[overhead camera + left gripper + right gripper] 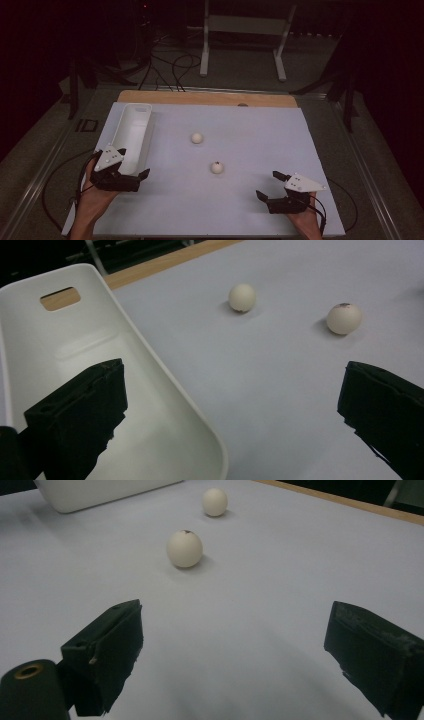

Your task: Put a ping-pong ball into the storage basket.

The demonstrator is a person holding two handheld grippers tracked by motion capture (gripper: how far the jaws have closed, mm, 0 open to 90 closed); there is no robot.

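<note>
Two pale balls out on the white table sheet [250, 200]: the nearer ball [216, 167], with a small dark mark on top, ahead and to the left of the right gripper [272, 186]; the farther ball [197, 138] beyond it, towards the middle. Both well apart from the long white tray [131, 131] along the left edge, nothing visible inside it. Right gripper low over the sheet near the front right corner, jaws spread wide, nothing between them; left gripper [135, 172] at the near end of the tray, jaws likewise wide apart and empty, one jaw over the tray's inside. Probably a reach for the marked ball first. Best done slow and level, jaws kept wide until one sits on each side of the ball at mid-height, then closed gently, since a round, light thing rolls away at a nudge. Sheet smooth, matt, flat, laid over a wooden board [210, 97] showing at the far edge. Beyond: a dim room, grey floor, dark cables [172, 67], a pale metal frame [242, 30].
</note>
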